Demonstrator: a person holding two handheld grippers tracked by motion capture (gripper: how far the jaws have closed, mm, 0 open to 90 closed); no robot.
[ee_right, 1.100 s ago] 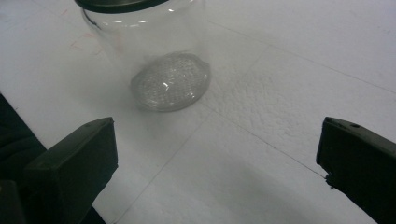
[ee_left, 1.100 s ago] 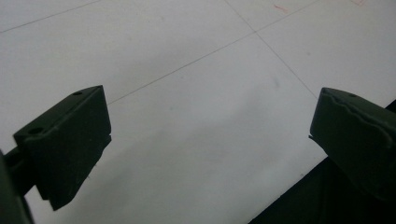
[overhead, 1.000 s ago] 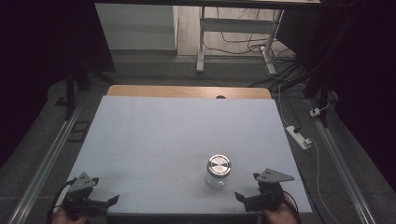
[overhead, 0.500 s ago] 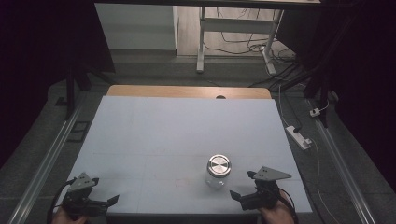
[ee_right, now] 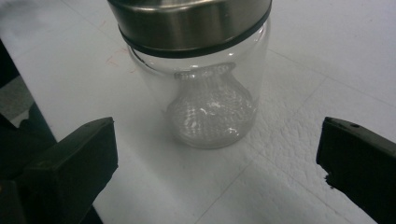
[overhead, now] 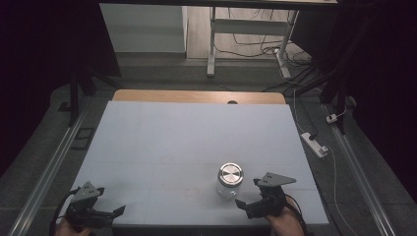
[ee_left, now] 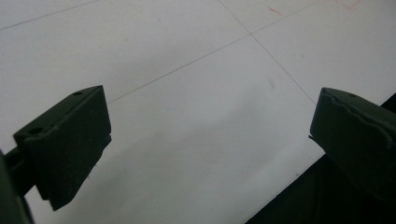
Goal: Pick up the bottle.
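Advanced slightly since the earlier frame, the right gripper [overhead: 243, 204], jaws spread wide, lines up on the glass jar [overhead: 229, 180] near the table's [overhead: 196, 132] front edge; left gripper [overhead: 118, 211], also open, apparently waits idle.

Dim room around me, only the table [overhead: 196, 142] lit pale from above. My right claw's view catches glare on the jar's steel lid [ee_right: 189, 21]; my jaws sit soft-focused, dark.
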